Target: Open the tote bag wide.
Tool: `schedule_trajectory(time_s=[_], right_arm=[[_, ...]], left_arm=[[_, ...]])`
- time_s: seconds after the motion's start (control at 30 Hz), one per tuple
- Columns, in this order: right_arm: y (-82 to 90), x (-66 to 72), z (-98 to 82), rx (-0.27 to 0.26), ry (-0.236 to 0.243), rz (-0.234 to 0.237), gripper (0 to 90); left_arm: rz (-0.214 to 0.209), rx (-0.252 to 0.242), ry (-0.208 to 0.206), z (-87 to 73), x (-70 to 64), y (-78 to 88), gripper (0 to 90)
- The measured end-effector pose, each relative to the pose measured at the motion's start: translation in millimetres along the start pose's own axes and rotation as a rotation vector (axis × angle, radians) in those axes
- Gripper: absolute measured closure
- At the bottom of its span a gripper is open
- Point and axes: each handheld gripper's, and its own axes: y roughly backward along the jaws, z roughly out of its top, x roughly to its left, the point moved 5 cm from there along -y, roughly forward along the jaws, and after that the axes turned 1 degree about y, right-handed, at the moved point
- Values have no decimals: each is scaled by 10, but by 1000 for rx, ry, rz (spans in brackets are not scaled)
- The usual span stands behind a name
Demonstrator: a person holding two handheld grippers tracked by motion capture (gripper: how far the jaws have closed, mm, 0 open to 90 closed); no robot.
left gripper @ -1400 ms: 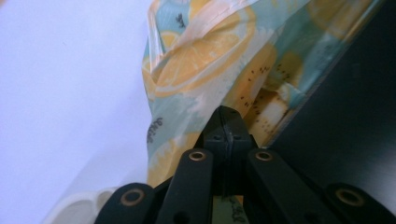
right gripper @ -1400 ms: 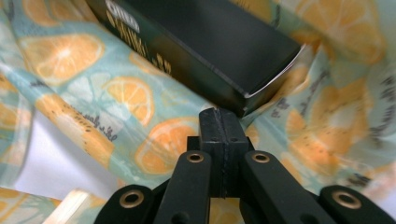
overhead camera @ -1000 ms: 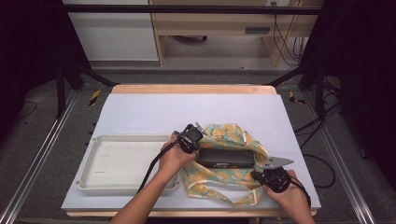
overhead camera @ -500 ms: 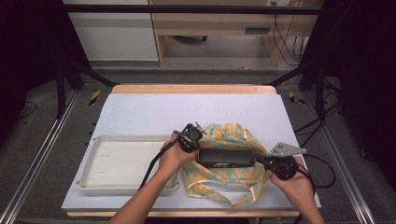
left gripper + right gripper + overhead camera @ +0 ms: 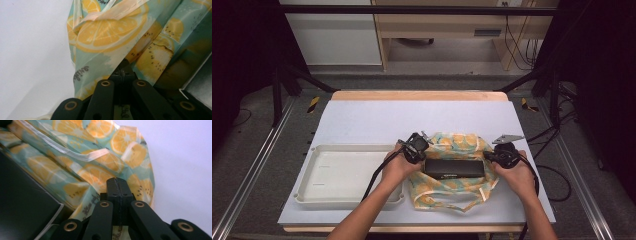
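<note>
Lying on the pale grey table top [image 5: 362, 120], a thin plastic bag printed with orange slices on a teal ground [image 5: 452, 187] is seen in the high view, just to the right of a shallow white rectangular tray [image 5: 312, 195]. A flat black rectangular box [image 5: 454, 168] is lodged in the bag's mouth, set lengthwise between the two hands.

The left gripper [image 5: 417, 146] is held at the bag's upper left corner, beside the box's left end. In the left gripper view its jaws are seen pressed together with the printed film caught between them at the tips [image 5: 123, 71], so the bag [image 5: 140, 45] is pinched there; a corner of the box [image 5: 200, 85] is visible at the lower right.

The right gripper [image 5: 498, 155] is placed at the bag's right edge, by the box's right end. In the right gripper view its jaws are closed tight against each other [image 5: 117, 185], with the bag [image 5: 100, 167] lying directly behind the tips; whether film is trapped between them cannot be told. The box [image 5: 22, 202] is seen at the left of that view, partly sheathed by the film.
</note>
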Motion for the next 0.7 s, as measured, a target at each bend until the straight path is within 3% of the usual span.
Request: schedule_trajectory(time_s=[0.17, 0.43, 0.57, 0.7], right_arm=[[-15, -13, -45, 6, -11, 5, 900], [442, 169, 124, -123, 43, 35, 900], [651, 301, 217, -151, 109, 52, 900], [792, 424, 332, -136, 182, 68, 895]], left_arm=[[6, -22, -8, 18, -5, 62, 900], [-7, -148, -46, 105, -90, 461, 891], [-11, -220, -69, 128, -145, 730, 866], [-52, -268, -95, 51, -156, 1010, 787]])
